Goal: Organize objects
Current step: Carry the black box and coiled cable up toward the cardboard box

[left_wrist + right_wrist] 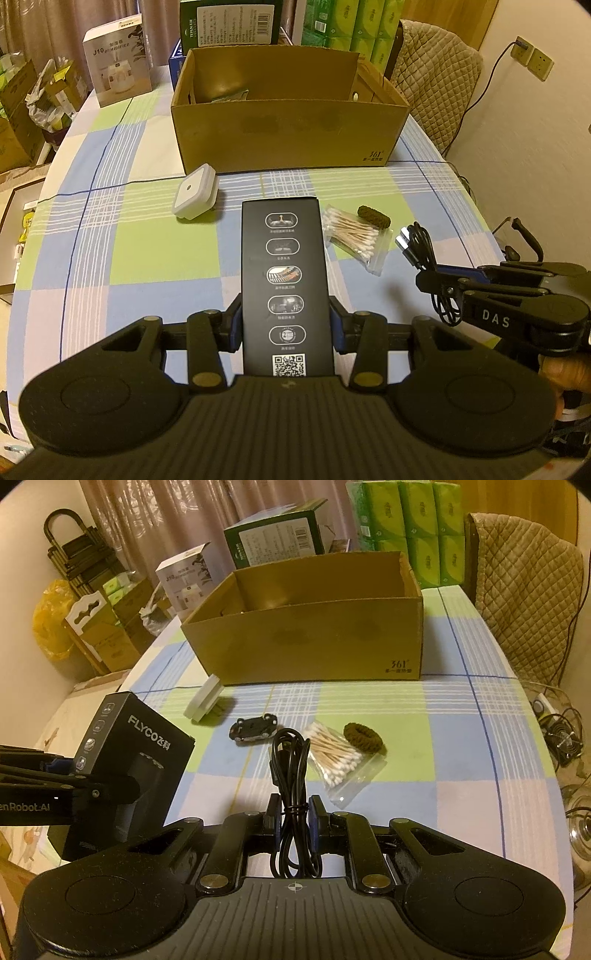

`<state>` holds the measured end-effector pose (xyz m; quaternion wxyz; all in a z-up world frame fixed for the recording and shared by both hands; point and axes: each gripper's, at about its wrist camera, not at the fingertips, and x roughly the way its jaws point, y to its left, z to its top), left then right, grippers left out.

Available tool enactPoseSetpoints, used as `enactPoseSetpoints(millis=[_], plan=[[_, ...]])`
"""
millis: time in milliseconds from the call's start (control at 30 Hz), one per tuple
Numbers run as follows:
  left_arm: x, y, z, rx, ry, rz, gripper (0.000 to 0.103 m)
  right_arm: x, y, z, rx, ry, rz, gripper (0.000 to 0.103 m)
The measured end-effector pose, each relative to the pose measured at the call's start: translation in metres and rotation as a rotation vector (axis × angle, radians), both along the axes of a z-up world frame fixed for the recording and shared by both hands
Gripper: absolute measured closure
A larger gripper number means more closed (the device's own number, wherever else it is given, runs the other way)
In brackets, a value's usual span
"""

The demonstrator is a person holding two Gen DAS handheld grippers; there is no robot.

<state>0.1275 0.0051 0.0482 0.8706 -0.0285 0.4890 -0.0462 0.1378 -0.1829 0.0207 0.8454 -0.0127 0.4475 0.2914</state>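
"FLYCO" marks the black box (147,738), "361°" the cardboard box (402,664), "J10" the white box (118,55).

The left gripper (286,325) clamps a black box (285,280) above the checked table (129,251); beyond, a carton (288,136), swabs (352,236), cable (419,245).

Black box (285,280); brown carton (291,136); checked tablecloth (147,251).

So the cardboard box (306,627) sits at the back of the bench (461,738), with the square lidded container (204,700) just in front of its left corner. Nearer in, left to right: toy car (254,729), cotton swab bag (338,762), hair tie (362,737).
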Motion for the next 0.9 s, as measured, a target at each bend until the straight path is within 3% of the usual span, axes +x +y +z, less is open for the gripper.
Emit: enactPoseSetpoints(millis=[900], plan=[[0.054, 0.005, 0.034, 0.04, -0.045, -0.059, 0.064, 0.065, -0.002, 0.032, -0.054, -0.092, -0.009, 0.092]])
